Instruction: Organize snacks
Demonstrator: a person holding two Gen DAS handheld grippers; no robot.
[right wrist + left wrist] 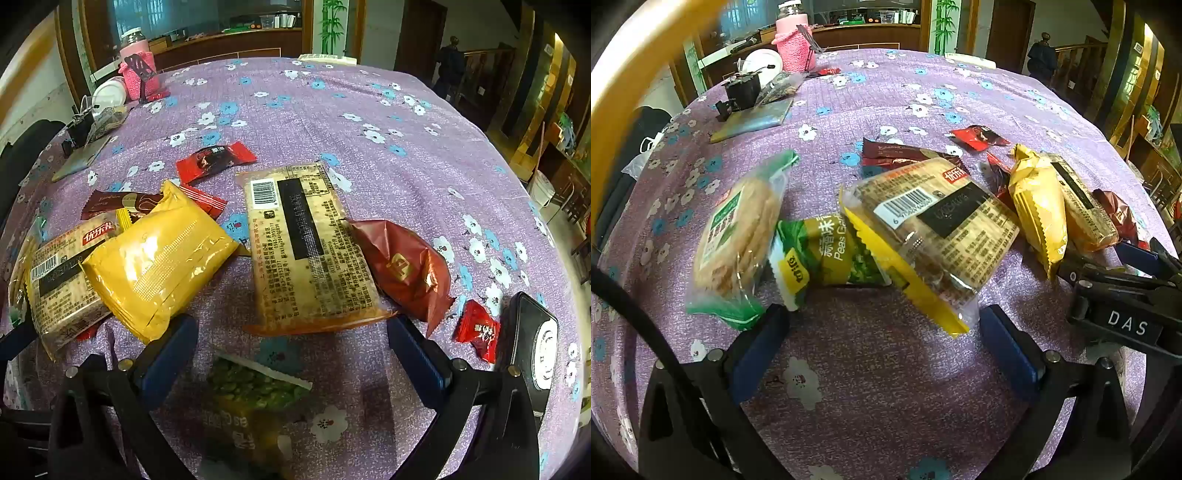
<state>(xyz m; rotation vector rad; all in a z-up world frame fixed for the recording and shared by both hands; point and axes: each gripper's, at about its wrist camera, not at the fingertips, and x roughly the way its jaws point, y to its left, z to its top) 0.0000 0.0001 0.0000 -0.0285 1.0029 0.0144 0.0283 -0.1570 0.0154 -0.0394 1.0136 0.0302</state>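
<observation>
Snack packets lie scattered on a purple flowered tablecloth (886, 92). In the left wrist view my left gripper (882, 332) is open and holds nothing. Just beyond its tips lie a cracker pack with a barcode (934, 225), a green peas bag (827, 251) and a round biscuit pack (738, 236). A yellow packet (1039, 210) lies to the right. My right gripper (291, 339) is open too, hovering over another peas bag (251, 398). Ahead of it lie a barcode cracker pack (306, 251), a yellow packet (162, 262) and a dark red packet (406, 266).
Small red candy wrappers (214, 160) and a brown bar (122, 203) lie among the snacks. A pink knitted bottle (794, 40), a white plate (762, 64) and a black device (742, 92) stand at the far left. A black case (535, 332) rests at the right.
</observation>
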